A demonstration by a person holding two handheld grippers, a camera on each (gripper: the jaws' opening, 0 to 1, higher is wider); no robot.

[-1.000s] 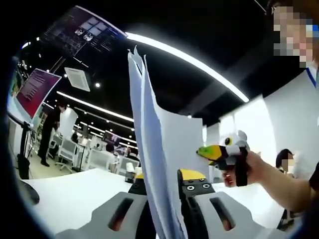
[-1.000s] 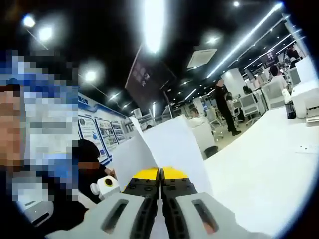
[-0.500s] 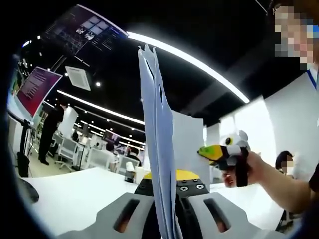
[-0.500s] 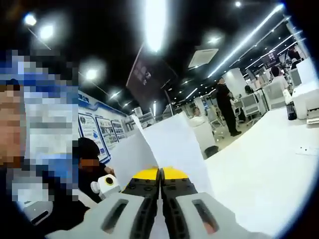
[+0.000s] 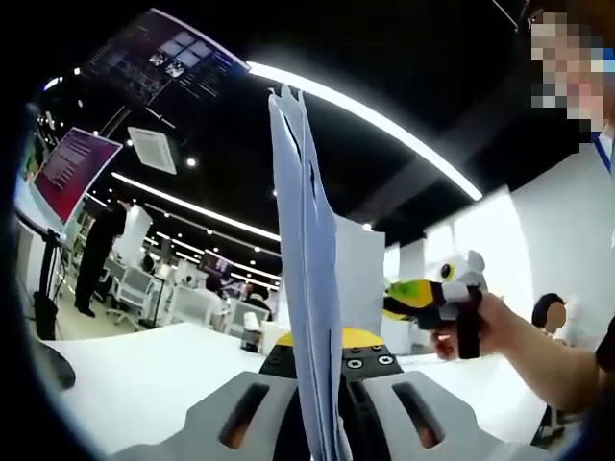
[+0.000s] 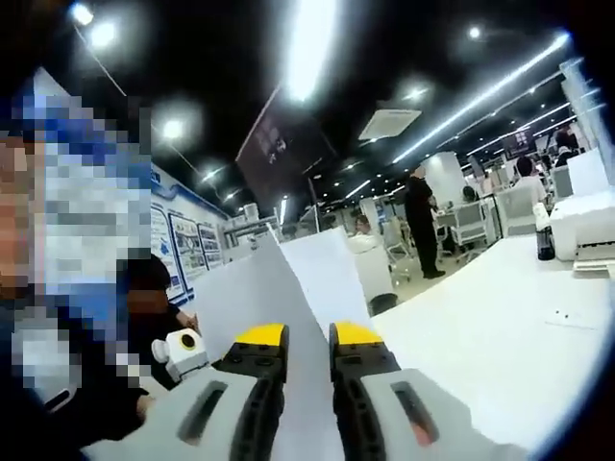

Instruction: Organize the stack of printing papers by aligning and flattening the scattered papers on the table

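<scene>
Paper stack [image 5: 306, 288] held upright and seen edge-on in the left gripper view, its sheets rising from between the jaws of the left gripper [image 5: 322, 351], which are closed tight on the lower edge. The yellow-tipped jaws press the stack from both sides above the white table [image 5: 144, 379]. To the right of the stack, a hand [image 5: 480, 331] holds the right gripper [image 5: 423, 298], whose yellow and green jaw tips point toward the sheets; whether they touch the paper cannot be told from here. In the right gripper view, the same paper stack [image 6: 288, 288] shows broadside, leaning away from the camera. The right gripper [image 6: 298, 338] has its two yellow-capped jaws set slightly apart, a visible gap between them, with the sheet standing in that gap and not pinched. The table [image 6: 500, 346] extends to the right.
</scene>
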